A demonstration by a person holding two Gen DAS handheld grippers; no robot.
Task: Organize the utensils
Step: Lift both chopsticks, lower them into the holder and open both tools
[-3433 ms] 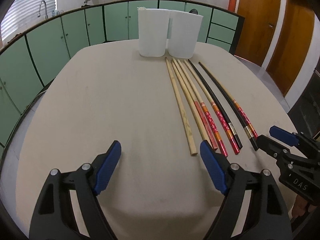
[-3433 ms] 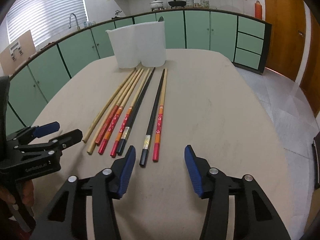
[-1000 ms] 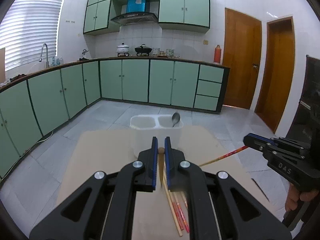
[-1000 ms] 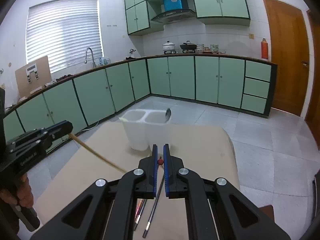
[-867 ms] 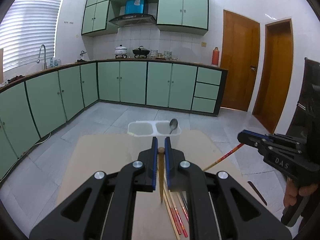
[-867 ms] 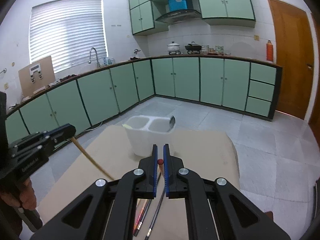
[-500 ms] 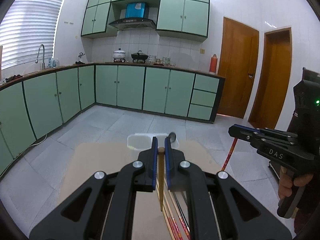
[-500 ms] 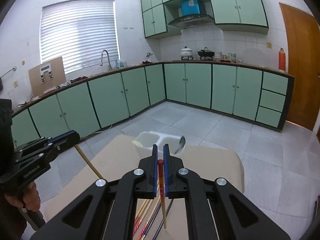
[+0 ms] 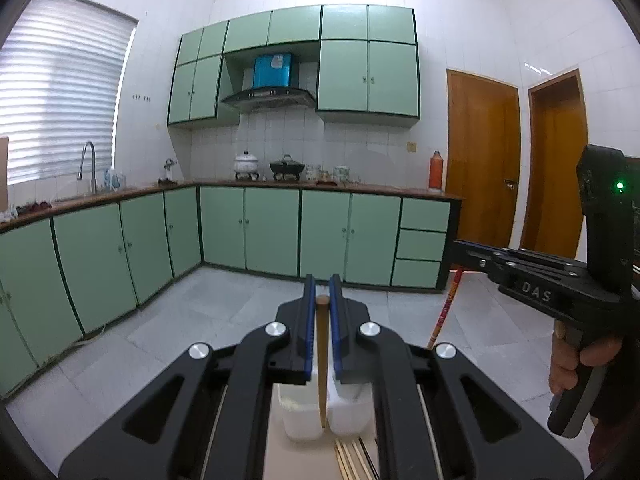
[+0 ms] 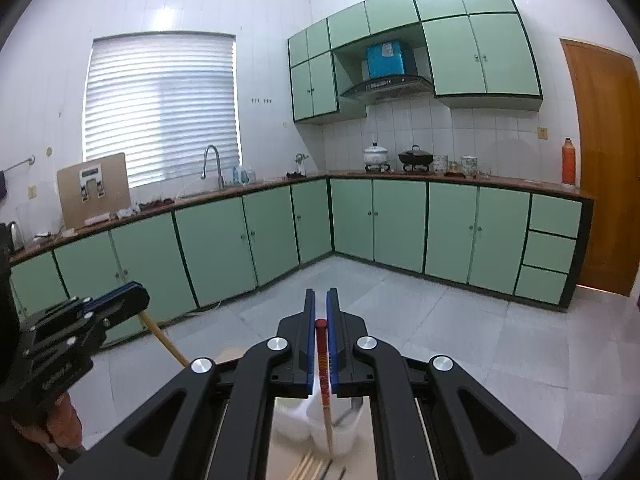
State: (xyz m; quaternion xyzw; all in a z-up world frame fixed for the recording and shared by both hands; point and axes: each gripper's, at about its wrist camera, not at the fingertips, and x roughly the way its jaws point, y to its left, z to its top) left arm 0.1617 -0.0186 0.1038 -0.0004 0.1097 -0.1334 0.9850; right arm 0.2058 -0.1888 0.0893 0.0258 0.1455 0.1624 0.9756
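The left gripper [image 9: 322, 304] is clamping a plain wooden chopstick [image 9: 321, 364], which is hanging below its fingers over the white holder [image 9: 304, 416]. The right gripper [image 10: 321, 320] is pinching a red-topped chopstick [image 10: 323, 376], hanging over the same holder beyond its fingers.

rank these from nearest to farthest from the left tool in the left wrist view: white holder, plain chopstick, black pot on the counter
1. plain chopstick, clamped in the left tool, hanging tip down.
2. white holder, just below and ahead on the table.
3. black pot, far across the room on the back counter.
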